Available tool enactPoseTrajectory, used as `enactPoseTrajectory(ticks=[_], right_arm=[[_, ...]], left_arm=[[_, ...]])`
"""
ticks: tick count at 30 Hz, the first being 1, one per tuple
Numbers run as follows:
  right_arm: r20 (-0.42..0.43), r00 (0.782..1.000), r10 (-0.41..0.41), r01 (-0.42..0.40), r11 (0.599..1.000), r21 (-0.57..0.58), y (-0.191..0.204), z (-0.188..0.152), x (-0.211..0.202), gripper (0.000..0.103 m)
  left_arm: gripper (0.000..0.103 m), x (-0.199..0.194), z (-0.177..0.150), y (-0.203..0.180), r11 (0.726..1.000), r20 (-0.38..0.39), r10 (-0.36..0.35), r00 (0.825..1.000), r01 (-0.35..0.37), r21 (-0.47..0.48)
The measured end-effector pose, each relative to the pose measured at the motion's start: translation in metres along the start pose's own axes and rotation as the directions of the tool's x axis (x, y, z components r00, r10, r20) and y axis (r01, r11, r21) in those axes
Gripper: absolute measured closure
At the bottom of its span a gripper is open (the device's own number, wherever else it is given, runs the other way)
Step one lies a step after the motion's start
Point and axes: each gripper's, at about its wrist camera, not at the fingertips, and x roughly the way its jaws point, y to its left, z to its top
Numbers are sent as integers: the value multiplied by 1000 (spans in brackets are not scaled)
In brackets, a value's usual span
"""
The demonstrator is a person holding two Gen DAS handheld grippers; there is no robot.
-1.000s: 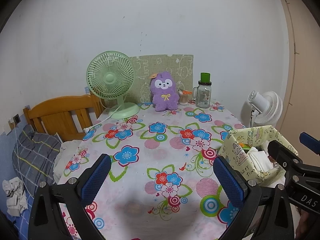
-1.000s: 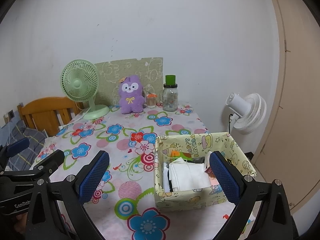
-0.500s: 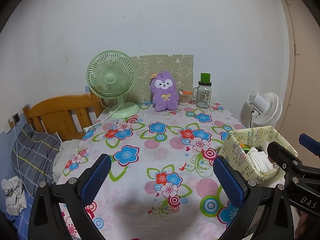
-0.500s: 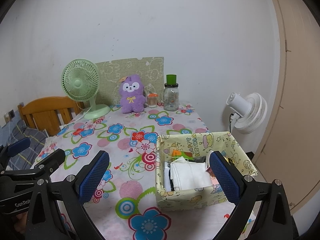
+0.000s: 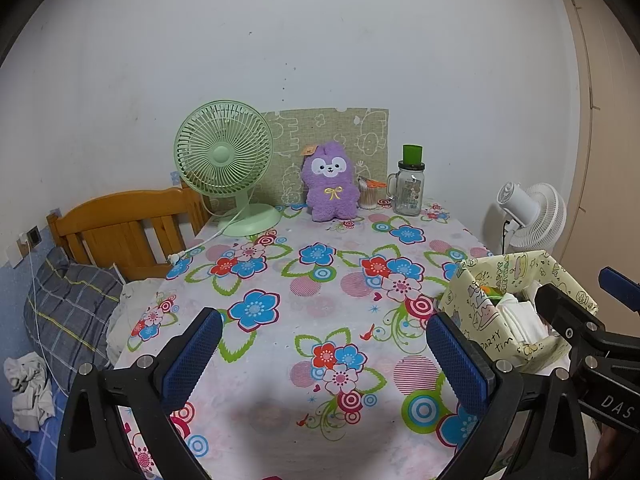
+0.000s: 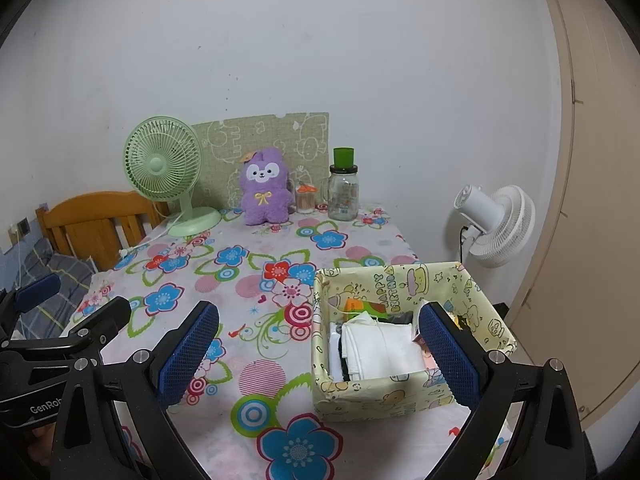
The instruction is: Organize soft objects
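At the near edge of the flowered tablecloth [image 5: 320,304] you hold both tools low and level, side by side, each showing in the other's camera. Your left gripper [image 5: 324,360] has its blue-padded jaws spread wide with nothing between them, hovering over bare cloth; your right gripper [image 6: 316,354] is likewise spread and empty, its right pad in front of the yellow birthday-print box [image 6: 400,396]. That box sits on the table's near right part, beside your right gripper, and holds folded white cloths [image 6: 380,346] stacked upright, with something orange and green [image 6: 358,306] tucked behind them; what that item is you cannot tell from here. The purple plush toy [image 5: 330,182] sits upright at the far end of the table, well apart from both grippers, leaning against a green patterned board [image 5: 332,128] at the wall. To its left stands a green desk fan [image 5: 224,152], its white cord trailing onto the cloth; to its right are a small jar of cotton swabs [image 5: 369,196] and a glass mug jar with a green cap [image 5: 410,192]. A white floor fan [image 6: 496,224] stands off the table's right side, and a wooden headboard [image 5: 116,228] with a plaid pillow [image 5: 68,304] lies to the left.
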Motion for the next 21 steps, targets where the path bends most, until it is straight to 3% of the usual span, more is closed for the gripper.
enactPoseTrajectory(ticks=[21], right_arm=[[1, 1000, -9, 9, 1000, 3, -1, -1, -1, 2]], left_arm=[[0, 0, 0, 0, 1000, 2, -1, 1000, 1, 1]])
